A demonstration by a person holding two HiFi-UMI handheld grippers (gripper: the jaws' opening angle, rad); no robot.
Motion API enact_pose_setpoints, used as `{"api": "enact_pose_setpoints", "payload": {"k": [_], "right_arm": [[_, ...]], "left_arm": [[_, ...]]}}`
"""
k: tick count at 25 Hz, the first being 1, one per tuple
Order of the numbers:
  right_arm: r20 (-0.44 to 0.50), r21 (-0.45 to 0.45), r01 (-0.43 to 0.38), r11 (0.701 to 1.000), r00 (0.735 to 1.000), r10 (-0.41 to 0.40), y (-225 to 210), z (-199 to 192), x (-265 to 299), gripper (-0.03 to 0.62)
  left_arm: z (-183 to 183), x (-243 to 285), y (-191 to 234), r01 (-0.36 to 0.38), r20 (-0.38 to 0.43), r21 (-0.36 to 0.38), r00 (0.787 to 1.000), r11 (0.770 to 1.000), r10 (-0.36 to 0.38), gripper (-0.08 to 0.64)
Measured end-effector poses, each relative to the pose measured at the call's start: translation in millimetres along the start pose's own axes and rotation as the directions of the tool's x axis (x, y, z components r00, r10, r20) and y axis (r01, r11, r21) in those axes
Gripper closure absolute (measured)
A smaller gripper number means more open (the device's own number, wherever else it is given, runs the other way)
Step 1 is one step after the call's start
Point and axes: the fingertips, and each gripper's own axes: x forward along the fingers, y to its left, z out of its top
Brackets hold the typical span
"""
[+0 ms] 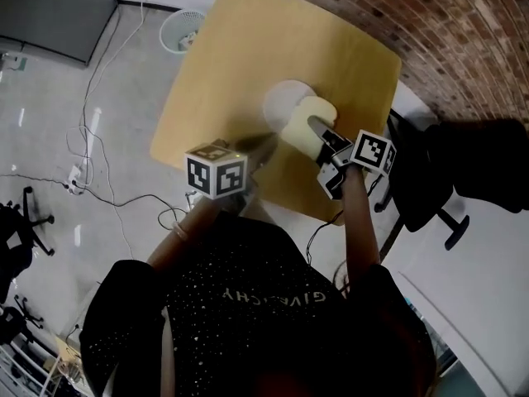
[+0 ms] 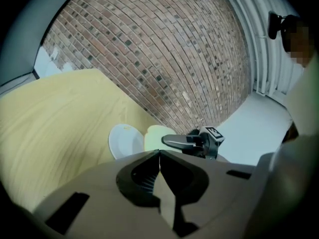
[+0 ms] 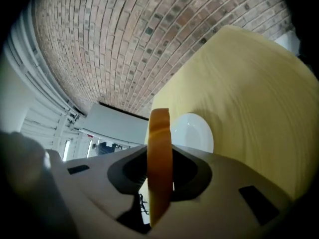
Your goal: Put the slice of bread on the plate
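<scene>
Holding a slice of bread point(image 3: 159, 133) edge-on, the right claw point(image 3: 160, 159) hovers near a white plate point(image 3: 195, 131) on the tabletop point(image 3: 249, 93); the left claw point(image 2: 159, 154) is pinched together, empty.

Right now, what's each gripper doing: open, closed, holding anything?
Left gripper: closed, nothing between its jaws.
Right gripper: closed on the slice of bread, which stands on edge between its jaws.

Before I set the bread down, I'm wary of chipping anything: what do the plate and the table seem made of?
Plate: plain white, smooth and glossy, with a small glint on it; probably glazed ceramic, though hard plastic can't be ruled out. Table: pale yellow wood grain, matte, with rounded corners; likely laminate or veneer.
</scene>
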Motion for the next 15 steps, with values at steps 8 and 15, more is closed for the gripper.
{"api": "enact_pose_setpoints", "payload": {"k": [8,15], "right_arm": [[-0.207,-0.042,0.038,0.998,0.977,-0.046,1,6,63,0.494],[-0.298,-0.016,0.068,0.998,0.952,-0.07,-2,6,95,0.494]], "left_arm": [[15,-6,28,0.013,0.042,-0.076,0.999,0.997,-0.009,0.549],[29,-11,47,0.003,0.07,-0.109,0.998,0.994,0.004,0.549]]}}
